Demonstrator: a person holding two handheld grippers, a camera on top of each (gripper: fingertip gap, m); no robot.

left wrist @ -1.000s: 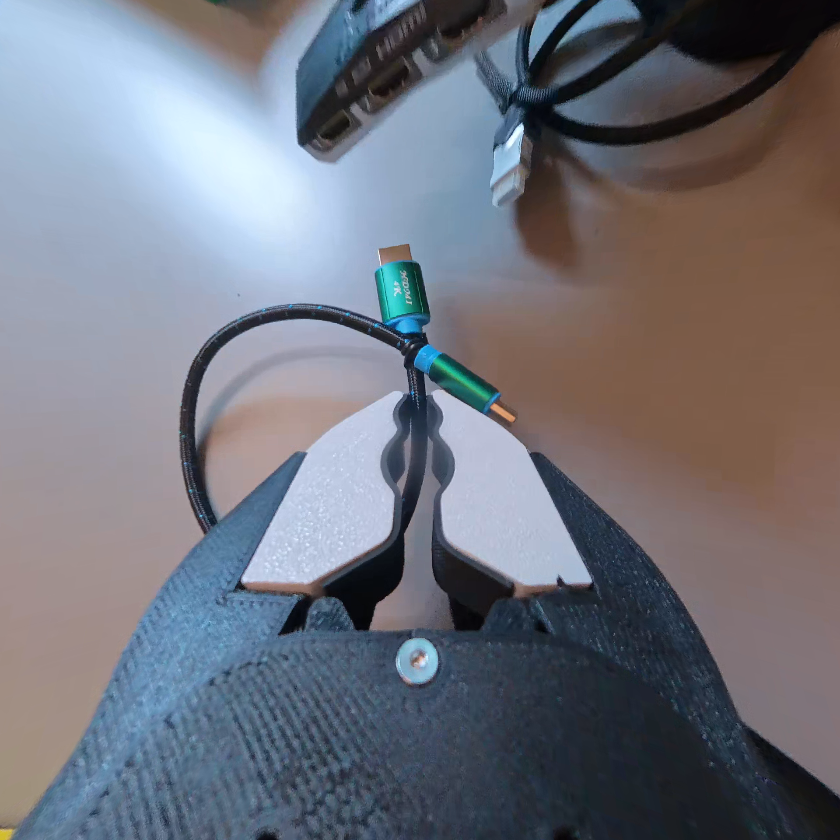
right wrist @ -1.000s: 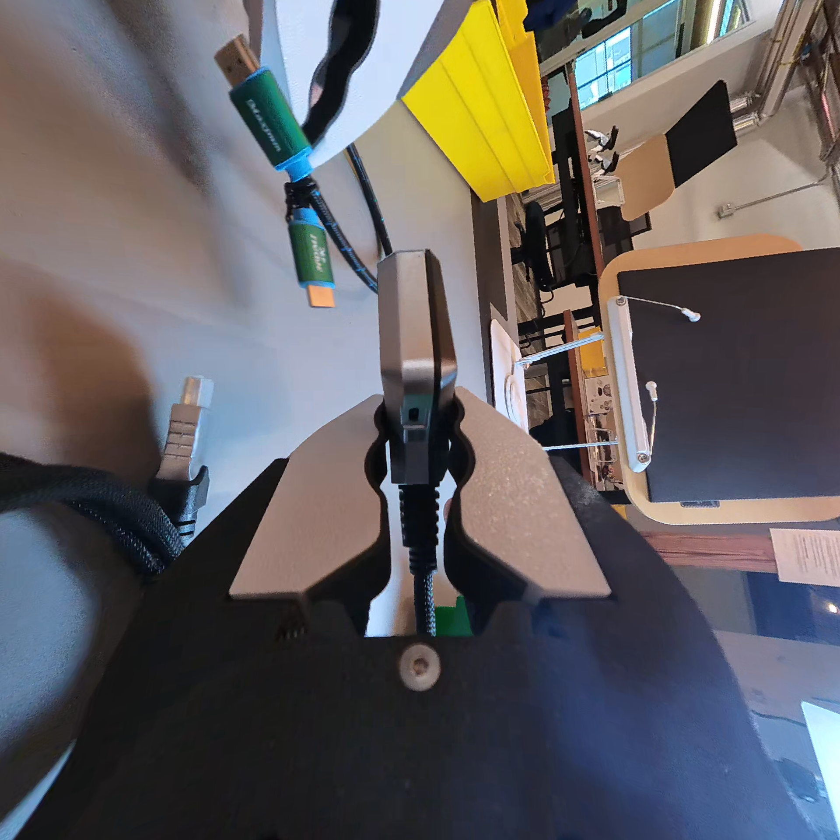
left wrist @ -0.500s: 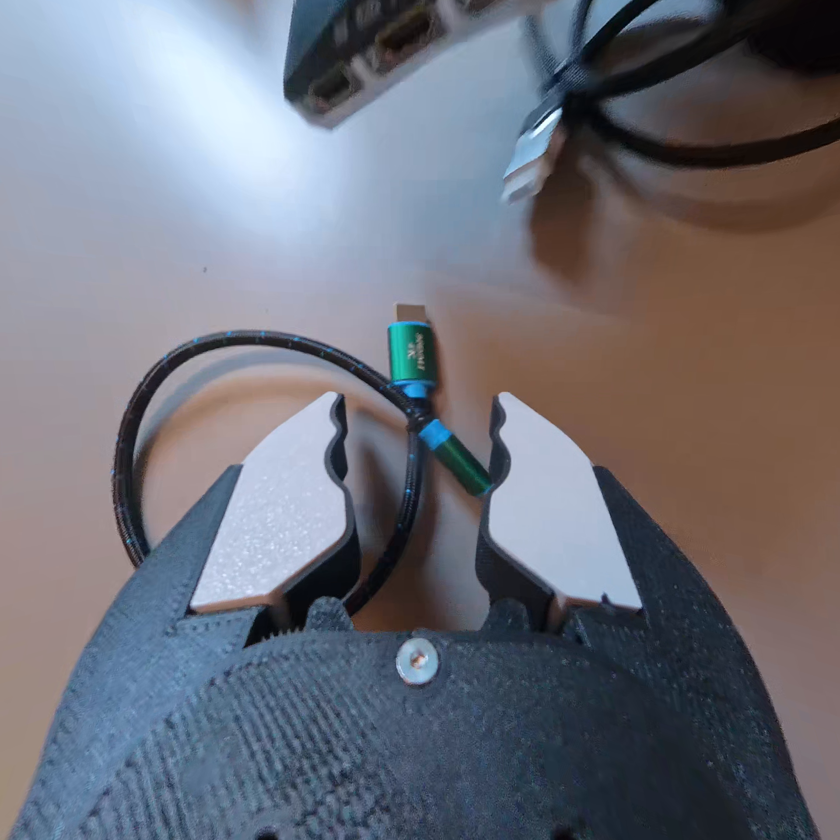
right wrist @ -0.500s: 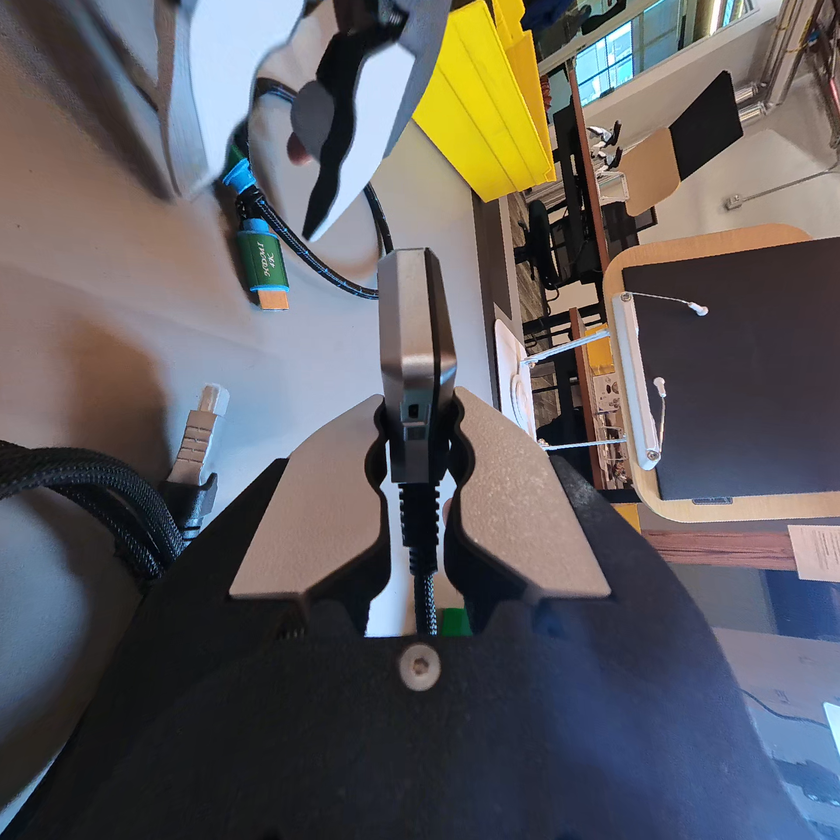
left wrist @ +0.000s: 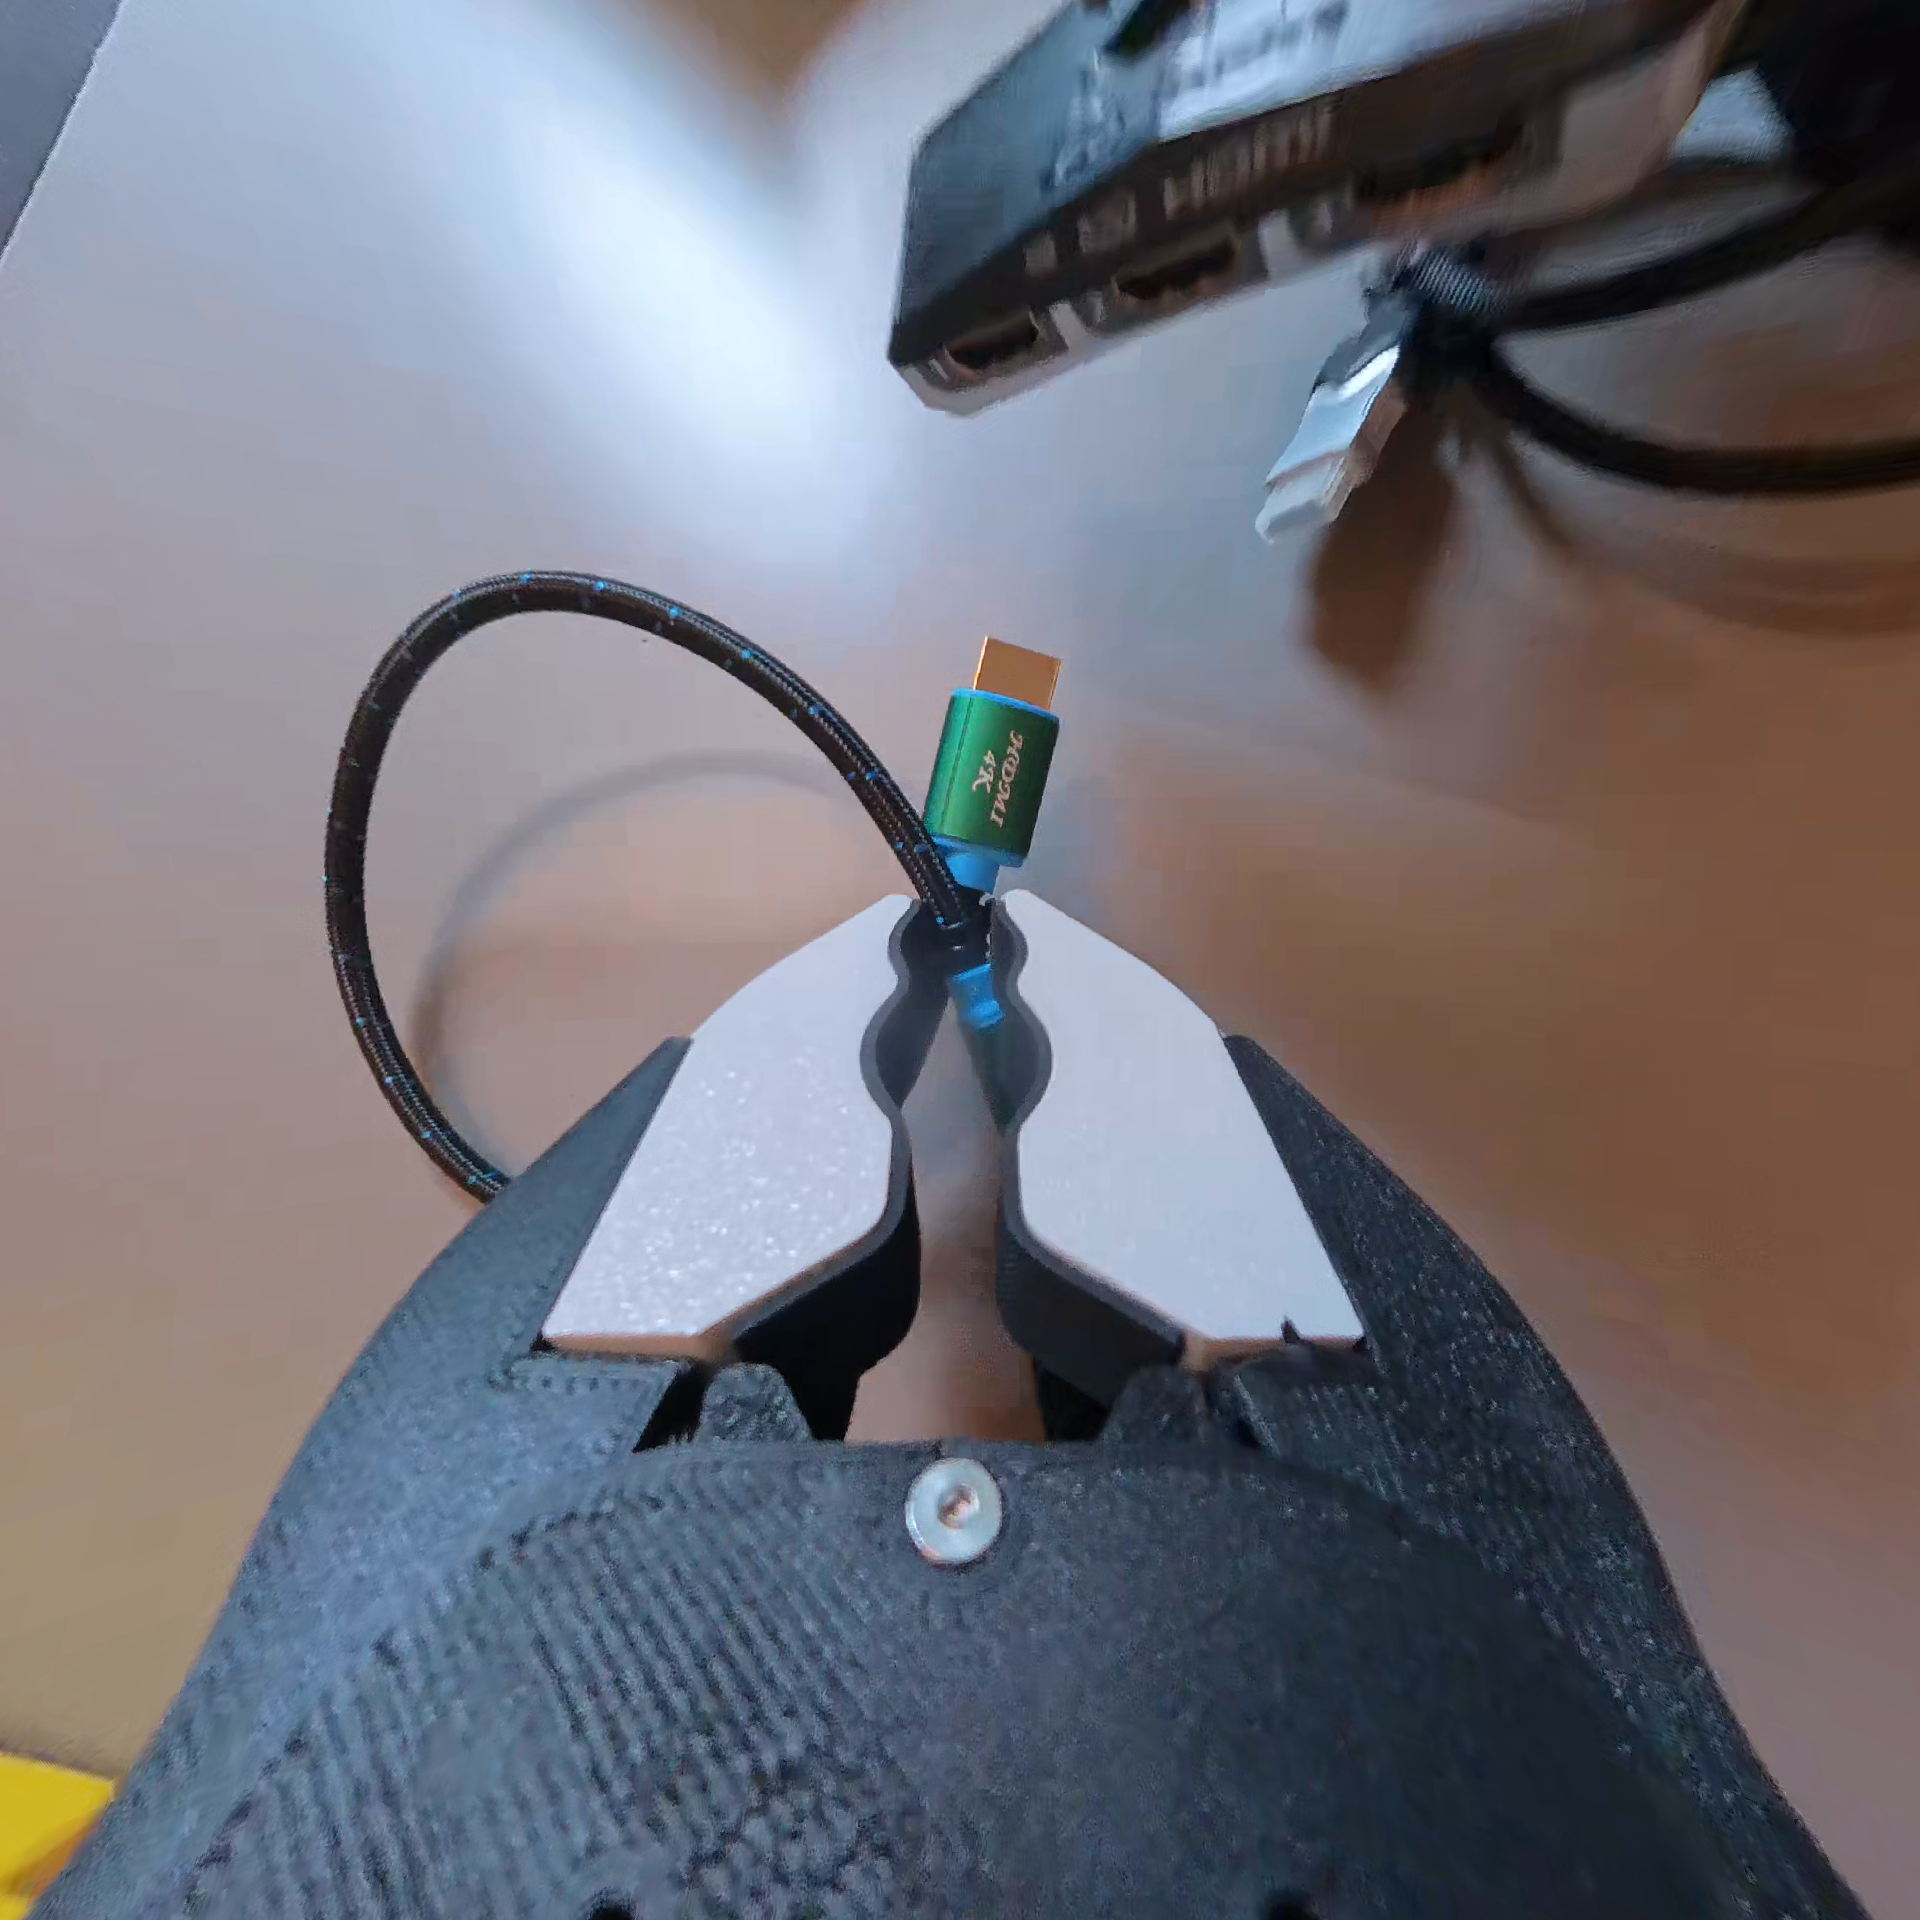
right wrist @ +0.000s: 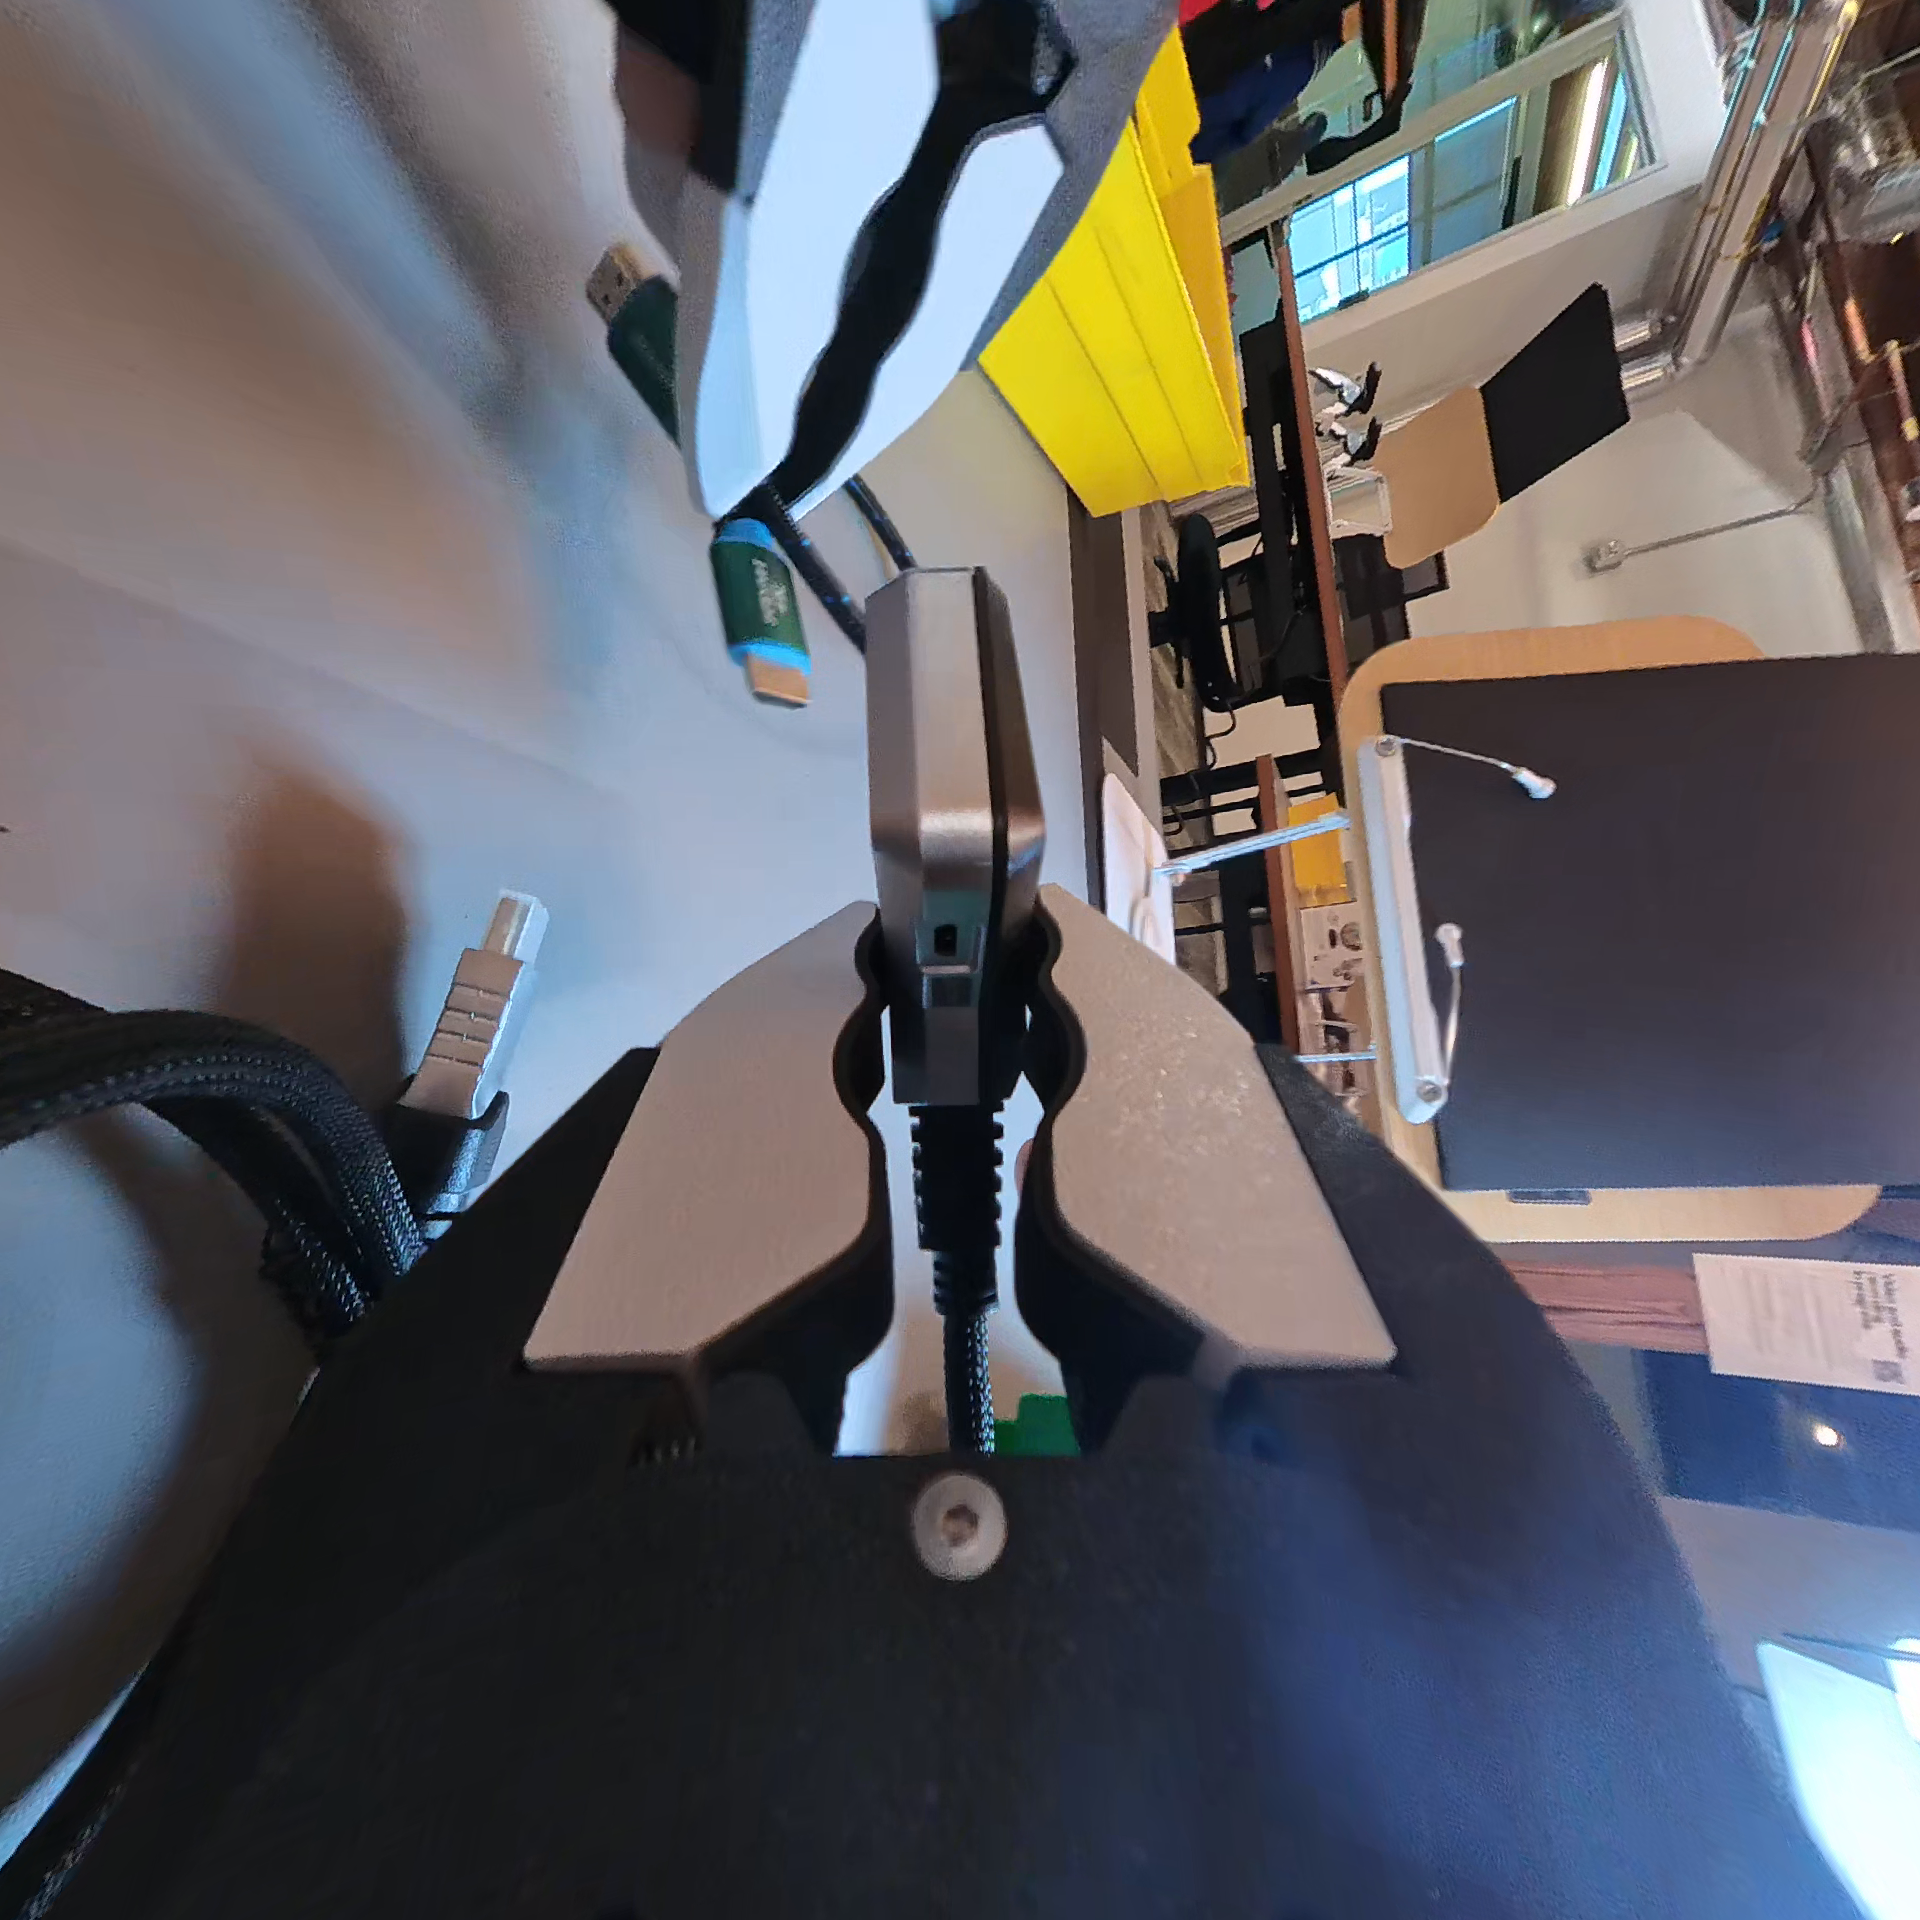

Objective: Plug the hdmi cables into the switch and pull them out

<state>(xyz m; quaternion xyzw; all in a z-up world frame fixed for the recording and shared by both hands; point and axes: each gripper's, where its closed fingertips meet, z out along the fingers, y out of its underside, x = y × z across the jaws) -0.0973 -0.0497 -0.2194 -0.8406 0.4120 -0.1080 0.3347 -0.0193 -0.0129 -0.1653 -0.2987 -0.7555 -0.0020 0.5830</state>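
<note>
My left gripper [left wrist: 956,909] is shut on the green HDMI cable where its braided cord [left wrist: 353,831] crosses the blue boots. One green plug [left wrist: 997,774] sticks up past the fingertips with its gold tip toward the switch; the other plug's blue boot [left wrist: 977,997] sits between the pads. The cable hangs above the table [left wrist: 416,312]. My right gripper [right wrist: 956,935] is shut on the rear end of the grey HDMI switch [right wrist: 951,790] and holds it edge-on. The switch's ports [left wrist: 1174,281] show blurred at the top of the left wrist view. The left gripper [right wrist: 883,260] and a green plug [right wrist: 764,613] show in the right wrist view.
A silver plug [left wrist: 1335,436] on a thick black braided cable [left wrist: 1662,436] hangs from the switch side; it also shows in the right wrist view [right wrist: 488,1008]. Yellow bins [right wrist: 1132,343] stand at the table's far edge. Chairs and a desk lie beyond. The left gripper's tips are roughly 11 cm from the right gripper's.
The left gripper held the green cable, opened and left it on the table half a second ago, then came together on it again nearer the plugs and lifted it. The right grasp is unchanged.
</note>
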